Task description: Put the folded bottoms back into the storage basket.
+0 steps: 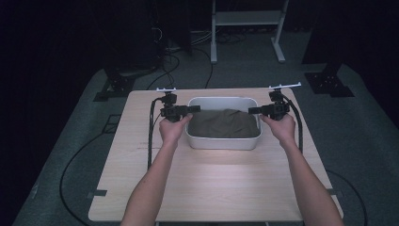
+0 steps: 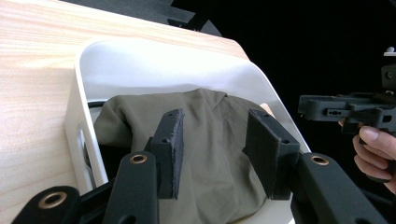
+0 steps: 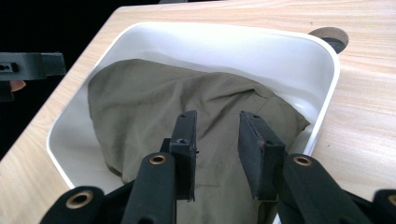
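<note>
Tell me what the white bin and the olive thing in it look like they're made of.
The white bin looks like smooth, matte moulded plastic, going by its rounded corners and even walls. The olive cloth looks like soft woven fabric, perhaps cotton: it creases and slumps.

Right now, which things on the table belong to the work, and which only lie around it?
In the work:
- olive cloth
- white tub holding it
- left gripper
- right gripper

Lying about:
- black cables on the floor
- white frame behind the table

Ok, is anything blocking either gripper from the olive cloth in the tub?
Nothing visible. The olive cloth lies exposed in the white tub; the left gripper and right gripper hang open just above it.
</note>
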A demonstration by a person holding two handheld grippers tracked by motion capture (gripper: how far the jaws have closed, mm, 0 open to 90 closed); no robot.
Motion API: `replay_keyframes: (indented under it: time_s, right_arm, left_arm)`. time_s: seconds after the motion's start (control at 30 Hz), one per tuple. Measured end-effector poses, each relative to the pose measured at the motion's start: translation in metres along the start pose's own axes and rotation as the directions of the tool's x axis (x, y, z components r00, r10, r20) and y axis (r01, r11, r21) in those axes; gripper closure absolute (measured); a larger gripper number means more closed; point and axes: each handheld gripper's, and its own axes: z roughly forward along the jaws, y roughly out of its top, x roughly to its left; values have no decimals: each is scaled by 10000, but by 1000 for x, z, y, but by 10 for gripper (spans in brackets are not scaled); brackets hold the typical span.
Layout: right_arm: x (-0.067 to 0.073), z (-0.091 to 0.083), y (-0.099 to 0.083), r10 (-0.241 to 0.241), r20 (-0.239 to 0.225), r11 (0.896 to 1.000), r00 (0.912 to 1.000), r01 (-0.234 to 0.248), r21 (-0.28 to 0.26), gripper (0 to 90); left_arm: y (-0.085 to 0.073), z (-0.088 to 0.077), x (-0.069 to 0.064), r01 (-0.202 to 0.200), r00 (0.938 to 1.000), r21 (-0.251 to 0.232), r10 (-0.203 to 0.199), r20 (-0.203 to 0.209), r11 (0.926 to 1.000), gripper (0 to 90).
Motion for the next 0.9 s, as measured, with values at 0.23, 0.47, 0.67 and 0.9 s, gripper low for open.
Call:
replay_keyframes:
  time_s: [0.23, 0.47, 0.67, 0.9]
  right_arm:
    - [2, -2, -6, 21, -279, 10000, 9996, -20, 15, 668]
    - [6, -6, -10, -42, -705, 10000, 9975, 42, -2, 668]
    - [6, -9, -20, -109, -1071, 9999, 9942, 108, -17, 659]
    - [6, -14, -31, 57, -1460, 10000, 9893, -68, -68, 624]
  left_arm:
    - [-5, -2, 0, -16, 9999, 71, 15, 109, 10000, 565]
    - [-13, -4, -1, -208, 9993, 174, 203, 312, 9996, 565]
    - [-19, -11, -2, -193, 9982, 72, 189, 562, 9998, 560]
    - [-31, -20, -1, -230, 9974, -100, 237, 682, 9997, 534]
